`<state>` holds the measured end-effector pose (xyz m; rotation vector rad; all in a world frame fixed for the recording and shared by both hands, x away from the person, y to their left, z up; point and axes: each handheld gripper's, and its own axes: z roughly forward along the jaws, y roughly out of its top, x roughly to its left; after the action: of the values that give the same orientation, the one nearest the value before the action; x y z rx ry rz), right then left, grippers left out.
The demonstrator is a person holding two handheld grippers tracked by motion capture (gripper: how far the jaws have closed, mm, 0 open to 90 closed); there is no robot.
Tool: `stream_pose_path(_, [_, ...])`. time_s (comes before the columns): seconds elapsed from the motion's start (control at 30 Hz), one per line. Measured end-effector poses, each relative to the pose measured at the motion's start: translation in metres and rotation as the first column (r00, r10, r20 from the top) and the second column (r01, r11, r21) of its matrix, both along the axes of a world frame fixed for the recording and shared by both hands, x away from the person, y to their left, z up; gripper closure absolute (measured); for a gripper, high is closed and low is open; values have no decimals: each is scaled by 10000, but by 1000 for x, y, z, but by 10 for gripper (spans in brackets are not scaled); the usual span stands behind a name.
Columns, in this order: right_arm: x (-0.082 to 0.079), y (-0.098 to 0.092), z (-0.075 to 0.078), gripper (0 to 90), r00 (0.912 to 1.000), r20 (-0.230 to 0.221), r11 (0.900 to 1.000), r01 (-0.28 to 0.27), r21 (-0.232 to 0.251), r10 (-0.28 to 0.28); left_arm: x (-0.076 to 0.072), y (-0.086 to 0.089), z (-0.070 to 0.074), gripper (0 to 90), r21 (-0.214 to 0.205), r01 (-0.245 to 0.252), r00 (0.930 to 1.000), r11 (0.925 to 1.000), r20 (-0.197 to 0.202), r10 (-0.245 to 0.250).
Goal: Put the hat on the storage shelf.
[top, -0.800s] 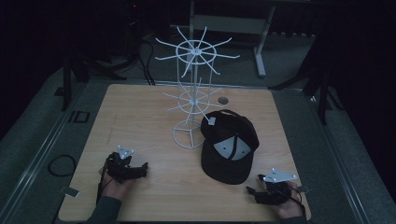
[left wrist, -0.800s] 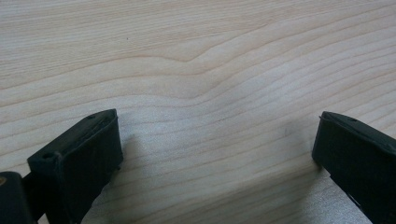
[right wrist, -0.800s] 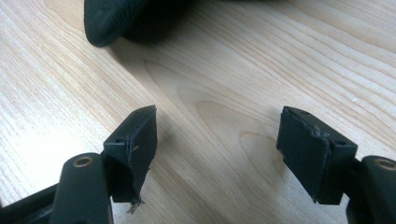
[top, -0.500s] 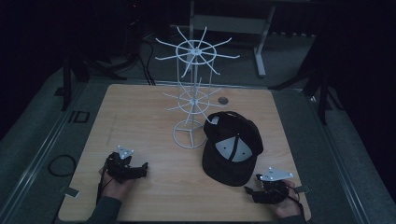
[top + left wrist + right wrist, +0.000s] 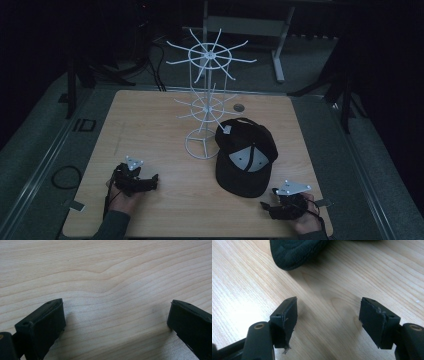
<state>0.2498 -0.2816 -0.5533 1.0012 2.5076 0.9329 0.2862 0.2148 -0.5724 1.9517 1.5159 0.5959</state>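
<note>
A black cap [image 5: 247, 160] lies crown-down on the wooden table [image 5: 150, 125], its pale lining and a white tag facing up, touching the base of a white wire rack [image 5: 205, 100]. My right gripper [image 5: 265, 207] rests at the table's near right corner and points left, just short of the cap's brim. In the right gripper view the jaws [image 5: 328, 312] stand open over bare wood, with the brim's edge [image 5: 297, 252] ahead of them. My left gripper [image 5: 152, 182] sits at the near left, pointing right. Its jaws [image 5: 116, 315] are wide open over bare wood.
The rack has two tiers of radiating hooks and a ring base [image 5: 202, 145] at the table's middle. A small round grommet [image 5: 240, 106] sits behind it. A dark padded floor surrounds the table, with cables and stand legs at the back.
The right hand has drifted slightly left toward the cap's brim. The cap looks shifted a touch to the right. The left hand has kept still.
</note>
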Motion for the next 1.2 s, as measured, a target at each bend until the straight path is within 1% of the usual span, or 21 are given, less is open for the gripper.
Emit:
stream_pose_path(0.17, [-1,1,3,306,10000,68,9999,-52,124,52,0,0,0,15,7,-4,10000,10000,-1,4])
stream_pose_path(0.3, [-1,3,7,306,9999,96,9988,-143,466,139,0,0,0,15,0,-1,10000,10000,-1,1])
stream_pose_path(0.53, [0,7,10,307,9995,127,9965,-314,772,305,0,0,0,15,4,-6,10000,10000,1,6])
stream_pose_path(0.57, [1,8,12,312,9994,98,9948,-334,965,326,0,0,0,15,6,-5,10000,10000,1,5])
stream_pose_path(0.6, [1,8,12,312,9994,98,9948,-334,965,326,0,0,0,15,6,-5,10000,10000,1,5])
stream_pose_path(0.63, [3,9,13,320,9995,65,9931,-303,1137,298,0,0,0,15,-2,-2,10000,10000,2,2])
stream_pose_path(0.73, [6,11,15,334,9996,-30,9897,-267,1409,273,0,0,0,15,-1,-2,10000,10000,1,2])
stream_pose_path(0.97, [14,18,13,378,9990,-366,9824,-191,1858,263,0,0,0,15,-1,-2,10000,10000,1,2])
stream_pose_path(1.2, [23,25,11,451,9983,-527,9735,-137,2283,264,0,0,0,15,4,-5,10000,10000,3,5])
